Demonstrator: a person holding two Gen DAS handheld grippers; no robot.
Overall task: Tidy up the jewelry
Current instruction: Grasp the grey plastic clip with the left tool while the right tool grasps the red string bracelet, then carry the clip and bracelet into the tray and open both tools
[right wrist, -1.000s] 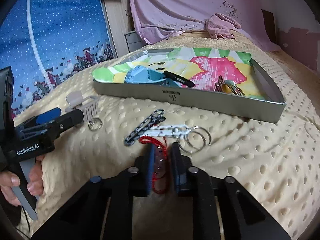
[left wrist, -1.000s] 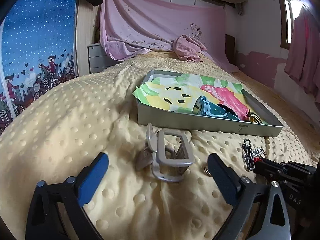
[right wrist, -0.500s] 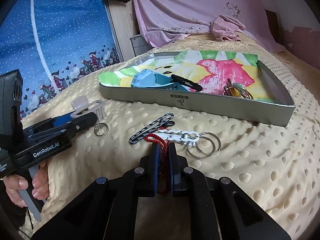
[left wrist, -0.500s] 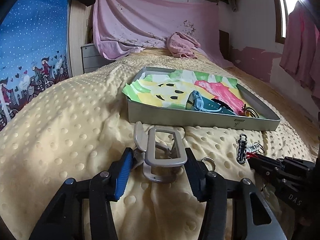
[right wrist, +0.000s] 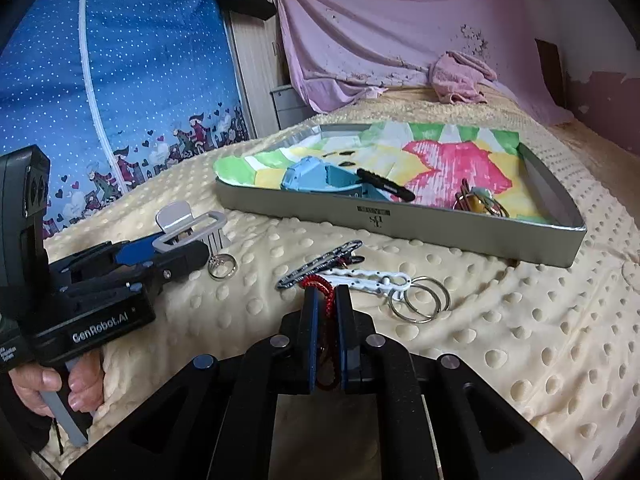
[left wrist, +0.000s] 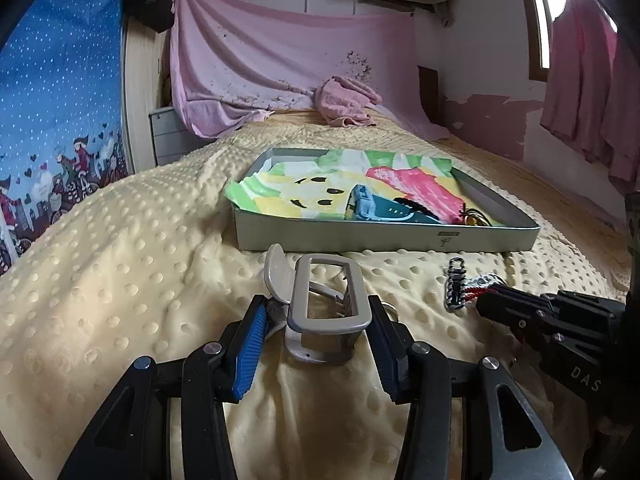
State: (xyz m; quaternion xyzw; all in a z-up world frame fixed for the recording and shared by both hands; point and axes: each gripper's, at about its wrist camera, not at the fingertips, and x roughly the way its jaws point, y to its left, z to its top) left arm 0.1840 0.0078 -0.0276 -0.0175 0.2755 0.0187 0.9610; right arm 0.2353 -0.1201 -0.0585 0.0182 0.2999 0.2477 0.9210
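Observation:
A grey claw hair clip [left wrist: 326, 307] lies on the yellow blanket before a grey tray [left wrist: 384, 238]. My left gripper [left wrist: 318, 320] is shut on the clip, one finger on each side; it also shows in the right wrist view [right wrist: 176, 254]. My right gripper [right wrist: 325, 300] is shut on a red bead bracelet [right wrist: 322, 286], which is joined to a black-and-white strap [right wrist: 320, 264] and a white strap [right wrist: 366, 282] with key rings [right wrist: 418, 304]. The tray [right wrist: 400, 222] holds a blue watch [right wrist: 320, 178], a black clip [right wrist: 386, 184] and a ring bundle [right wrist: 478, 200].
A small metal ring [right wrist: 222, 266] lies by the left gripper. A pink towel [left wrist: 344, 100] and pink sheet lie at the bed's far end. A blue printed curtain [right wrist: 100, 100] hangs on the left. A hand [right wrist: 60, 384] holds the left gripper's handle.
My left gripper moved forward and closed from wide open onto the grey hair clip. My right gripper squeezed tighter on the red bracelet and lifted it slightly.

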